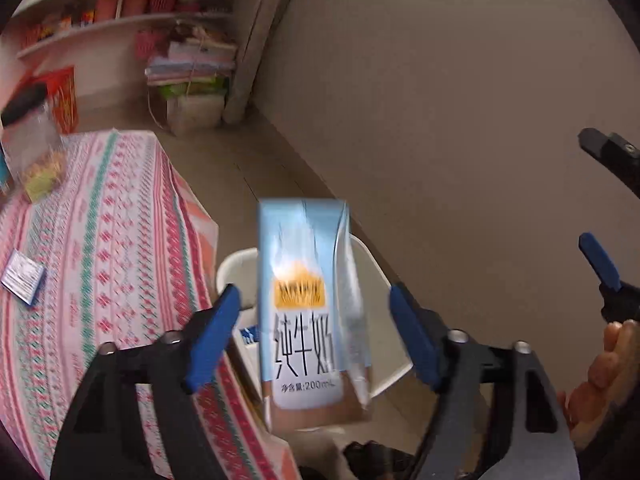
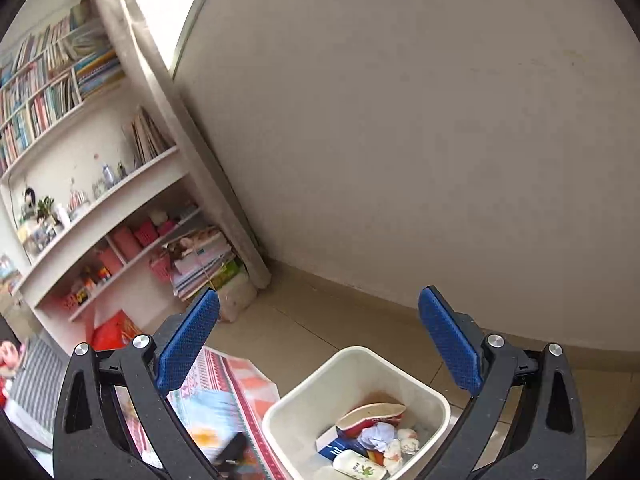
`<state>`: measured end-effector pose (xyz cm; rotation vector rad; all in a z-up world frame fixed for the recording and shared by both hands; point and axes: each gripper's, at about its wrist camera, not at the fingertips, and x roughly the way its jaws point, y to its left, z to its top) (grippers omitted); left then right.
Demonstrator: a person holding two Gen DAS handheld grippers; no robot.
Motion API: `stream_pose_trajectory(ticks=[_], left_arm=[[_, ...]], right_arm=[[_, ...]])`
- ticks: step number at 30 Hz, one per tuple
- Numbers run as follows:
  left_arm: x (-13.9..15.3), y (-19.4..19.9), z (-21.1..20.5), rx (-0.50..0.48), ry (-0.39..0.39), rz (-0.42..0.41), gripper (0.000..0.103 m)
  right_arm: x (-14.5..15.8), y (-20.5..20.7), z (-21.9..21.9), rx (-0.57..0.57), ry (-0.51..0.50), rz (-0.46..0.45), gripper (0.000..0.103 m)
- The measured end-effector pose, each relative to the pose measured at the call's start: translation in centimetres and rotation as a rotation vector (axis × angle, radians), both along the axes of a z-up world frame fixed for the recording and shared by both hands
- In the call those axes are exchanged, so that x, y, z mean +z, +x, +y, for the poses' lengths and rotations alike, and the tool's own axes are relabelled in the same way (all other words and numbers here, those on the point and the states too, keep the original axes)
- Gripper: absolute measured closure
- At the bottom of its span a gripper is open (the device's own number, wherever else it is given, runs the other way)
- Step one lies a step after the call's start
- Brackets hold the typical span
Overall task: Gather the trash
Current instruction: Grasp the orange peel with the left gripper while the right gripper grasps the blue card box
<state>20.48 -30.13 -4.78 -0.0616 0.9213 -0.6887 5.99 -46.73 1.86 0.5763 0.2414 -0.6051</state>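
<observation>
A light blue 200 mL milk carton (image 1: 310, 312) hangs blurred between the pads of my left gripper (image 1: 316, 320); the jaws stand wide apart and neither pad touches it. It is above the white trash bin (image 1: 376, 264) beside the table. My right gripper (image 2: 320, 340) is open and empty, above the same bin (image 2: 316, 392), which holds a red paper cup, crumpled paper, a blue box and a white bottle. The carton shows blurred at the lower left of the right wrist view (image 2: 208, 420). The right gripper's fingers (image 1: 600, 260) show at the right edge of the left wrist view.
A table with a pink patterned cloth (image 1: 100, 260) carries a small blue packet (image 1: 23, 282) and a clear snack jar (image 1: 36, 152). White shelves (image 2: 100, 208) with books and boxes stand at the back. A plain wall (image 2: 400, 140) is on the right.
</observation>
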Motion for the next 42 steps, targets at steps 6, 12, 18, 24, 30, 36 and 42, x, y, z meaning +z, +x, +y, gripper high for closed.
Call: stream_pose_trajectory(ticks=[6,12,18,24,30,36,42], left_arm=[[-0.8,1.2,3.7,0.078,0.084,-0.026,0.025],[-2.2,4.0,10.7,0.230,0.293,-0.107,0.022],[-5.3,9.2,21.0,0.398,0.509,-0.093,0.021],[-10.0,14.5,32.6,0.568,0.644,0.054,0.022],[-12.3,16.6,36.4,0.552,0.624,0.062,0.036],[-12.2,17.9,36.8,0.533,0.525,0.075,0.064],[-10.1,15.9,38.6,0.542,0.404,0.159,0.083]], right_arm=[[0.0,2.4,2.8,0.096,-0.055,0.074,0.007],[-2.0,8.0,8.9,0.341,-0.108,0.254,0.007],[-4.3,12.0,15.3,0.529,-0.149,0.380,0.007],[-6.7,15.1,20.9,0.640,-0.203,0.482,0.007],[-9.1,17.0,24.4,0.729,-0.237,0.554,0.007],[-10.8,18.4,26.6,0.807,-0.241,0.595,0.007],[-12.4,19.6,29.8,0.939,-0.331,0.614,0.007]])
